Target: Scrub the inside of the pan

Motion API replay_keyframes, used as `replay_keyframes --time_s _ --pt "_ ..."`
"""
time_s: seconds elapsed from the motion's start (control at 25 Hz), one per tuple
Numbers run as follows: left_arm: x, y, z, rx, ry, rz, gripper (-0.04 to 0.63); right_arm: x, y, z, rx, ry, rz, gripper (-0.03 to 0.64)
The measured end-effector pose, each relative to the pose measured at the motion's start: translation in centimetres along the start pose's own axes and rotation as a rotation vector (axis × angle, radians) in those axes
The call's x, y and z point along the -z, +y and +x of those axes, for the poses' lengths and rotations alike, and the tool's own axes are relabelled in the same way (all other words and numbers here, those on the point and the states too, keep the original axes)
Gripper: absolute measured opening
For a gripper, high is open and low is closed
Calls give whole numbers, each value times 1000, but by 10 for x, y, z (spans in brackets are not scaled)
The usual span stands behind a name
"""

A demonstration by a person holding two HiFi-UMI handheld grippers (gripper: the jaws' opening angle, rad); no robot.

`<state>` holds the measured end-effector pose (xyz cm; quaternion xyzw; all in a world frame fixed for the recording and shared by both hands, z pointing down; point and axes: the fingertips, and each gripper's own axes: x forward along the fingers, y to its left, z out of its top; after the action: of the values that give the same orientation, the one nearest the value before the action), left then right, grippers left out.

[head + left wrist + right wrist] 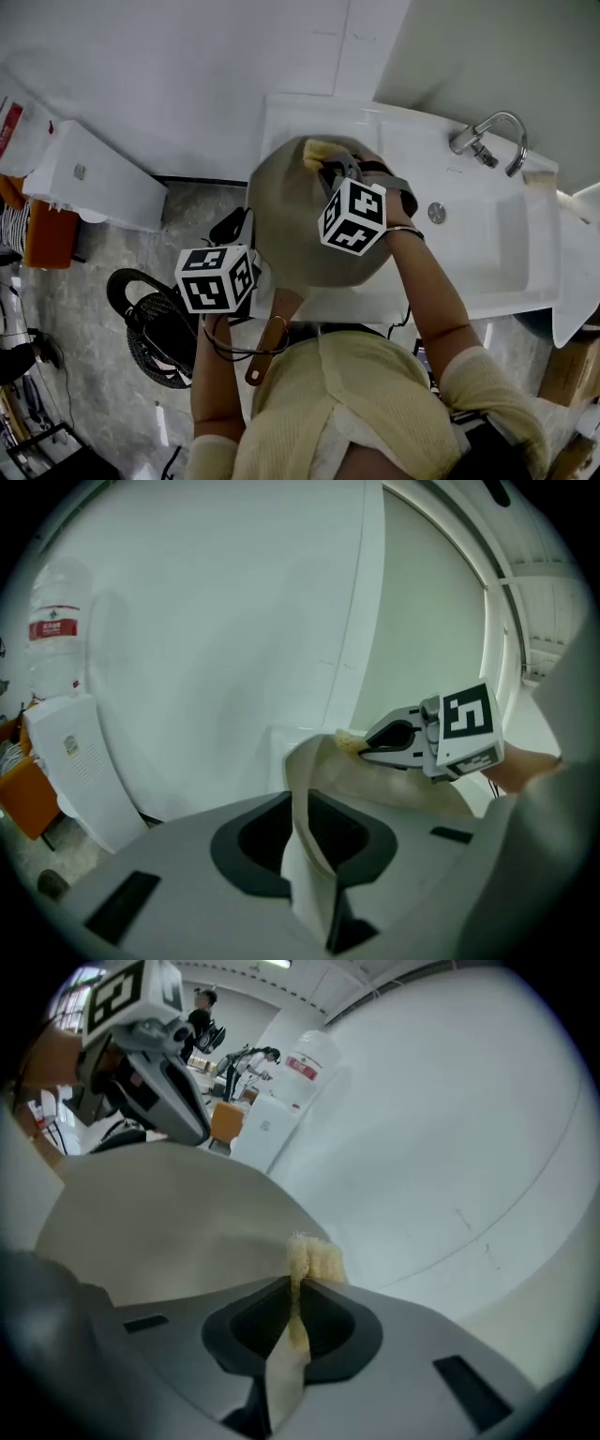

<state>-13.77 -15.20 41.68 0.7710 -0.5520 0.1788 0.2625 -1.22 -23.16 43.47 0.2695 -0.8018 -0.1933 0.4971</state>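
Pan (291, 220) handle pts back toward person; L gripper (300, 803) clamps its rim, R gripper (295, 1285) pinches sponge (316, 1258) at far rim.

The pan (300, 225) is dull beige with a brown wooden handle (267, 344), the sponge (321, 152) pale yellow, the sink (487, 258) white, the person's top (375, 394) light yellow, and the cubes (217, 277) carry black-and-white square markers.

Beige pan (300, 225) was tilted at frame centre, wooden handle (267, 349) toward the bottom; yellow sponge (319, 152) lay against its upper rim.
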Motion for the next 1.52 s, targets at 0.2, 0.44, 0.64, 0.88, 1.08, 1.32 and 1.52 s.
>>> replay_keyframes --time_s 0.2,0.44,0.64,0.88,1.08,1.32,1.52 --pt "-1 3 2 -1 0 -10 103 7 -2 15 34 40 -56 46" --pt "-1 4 5 10 -1 -27 103 11 -5 27 29 57 -43 46" --pt "-1 1 7 12 5 -23 103 15 4 36 -12 76 -49 46" --pt "1 2 6 11 1 -33 103 12 19 45 -69 79 -53 46" --pt "2 3 5 8 7 -26 103 9 32 49 -125 79 -51 46" --pt "2 4 3 6 10 -23 103 6 45 48 -211 71 -3 46" --pt "4 4 2 9 11 -19 103 5 60 46 -308 72 39 46"
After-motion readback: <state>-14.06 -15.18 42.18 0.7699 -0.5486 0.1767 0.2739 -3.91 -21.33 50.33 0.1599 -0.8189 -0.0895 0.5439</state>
